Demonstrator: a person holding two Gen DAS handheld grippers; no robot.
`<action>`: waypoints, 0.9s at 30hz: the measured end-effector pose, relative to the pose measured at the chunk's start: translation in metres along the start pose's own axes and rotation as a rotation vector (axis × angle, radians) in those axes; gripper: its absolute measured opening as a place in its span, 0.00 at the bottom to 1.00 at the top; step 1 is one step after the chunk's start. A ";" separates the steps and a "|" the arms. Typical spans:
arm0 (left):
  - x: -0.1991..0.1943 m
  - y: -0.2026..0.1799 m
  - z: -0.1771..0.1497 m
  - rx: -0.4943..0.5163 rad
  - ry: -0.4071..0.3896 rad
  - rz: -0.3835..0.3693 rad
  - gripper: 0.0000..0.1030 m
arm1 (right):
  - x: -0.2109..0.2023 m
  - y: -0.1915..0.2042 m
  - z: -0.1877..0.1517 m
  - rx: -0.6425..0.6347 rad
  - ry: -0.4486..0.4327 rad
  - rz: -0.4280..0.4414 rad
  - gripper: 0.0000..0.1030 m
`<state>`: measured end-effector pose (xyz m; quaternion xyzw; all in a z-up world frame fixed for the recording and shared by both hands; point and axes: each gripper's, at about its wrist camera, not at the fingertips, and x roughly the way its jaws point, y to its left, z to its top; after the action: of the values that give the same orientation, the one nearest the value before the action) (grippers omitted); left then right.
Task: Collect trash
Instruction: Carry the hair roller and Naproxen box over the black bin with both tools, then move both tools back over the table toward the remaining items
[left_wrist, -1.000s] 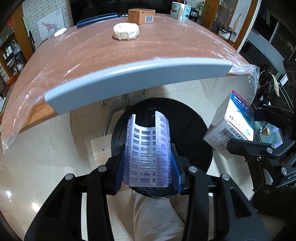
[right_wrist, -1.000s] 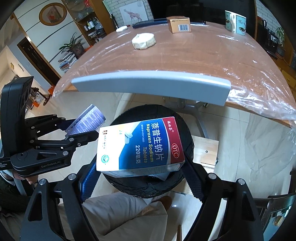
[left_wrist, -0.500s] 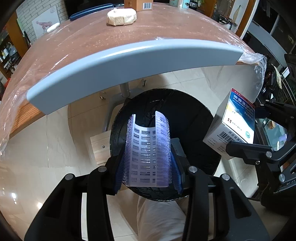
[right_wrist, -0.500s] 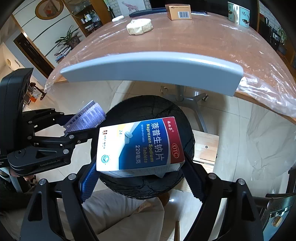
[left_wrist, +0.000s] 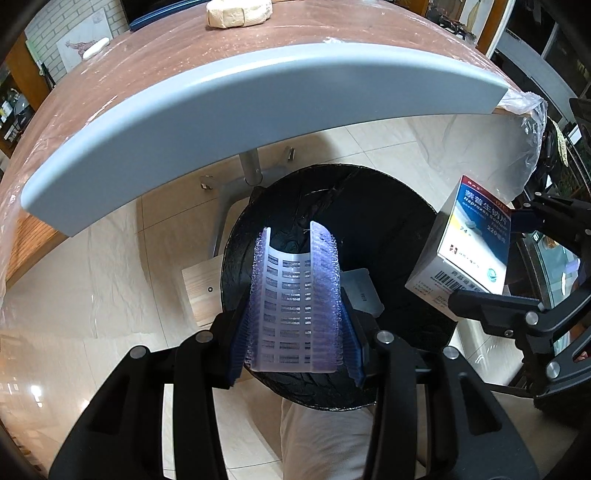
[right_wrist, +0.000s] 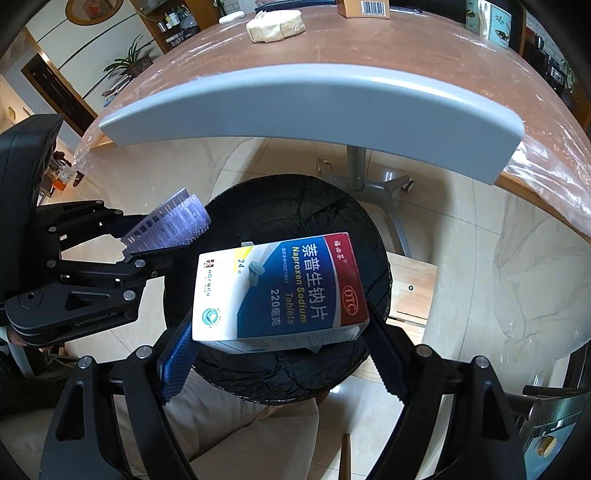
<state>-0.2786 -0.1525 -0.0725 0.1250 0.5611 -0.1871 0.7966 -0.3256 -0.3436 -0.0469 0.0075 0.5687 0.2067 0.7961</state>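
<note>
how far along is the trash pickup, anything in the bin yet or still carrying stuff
Done: one flat pale piece seems to lie inside the black-lined bin. In hand: left gripper clamps a bent blister sheet, right gripper grips the medicine box, both above the bin. Left: releasing both; tape roll and cardboard box remain on the table.

Bin (left_wrist: 388, 236) sits on the floor, just in front of the desk (left_wrist: 184, 66) edge, below both tongs. Left tongs (left_wrist: 295, 314) clamp a bent sheet (left_wrist: 291, 306) over the bin's near-left part. Right tongs (right_wrist: 280, 325) clamp a box (right_wrist: 280, 291) over its near-right part, box to the right of the sheet and apart from it. Wood block (right_wrist: 410, 291) on the floor touches the bin's right side. Desk leg (right_wrist: 356, 162) behind the bin. Roll (right_wrist: 275, 26) and carton (right_wrist: 364, 7) far back on the desk.
</note>
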 end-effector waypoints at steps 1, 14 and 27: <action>0.000 0.000 0.000 0.001 0.002 0.001 0.43 | 0.001 0.000 0.000 0.000 0.003 -0.001 0.79; -0.008 0.005 0.005 -0.023 -0.040 -0.017 0.75 | -0.008 -0.003 -0.001 0.009 -0.023 -0.013 0.85; -0.094 0.024 0.021 -0.065 -0.261 -0.050 0.90 | -0.115 -0.009 0.021 0.007 -0.341 -0.099 0.96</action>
<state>-0.2785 -0.1246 0.0230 0.0596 0.4615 -0.2034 0.8615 -0.3342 -0.3857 0.0622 0.0169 0.4258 0.1610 0.8902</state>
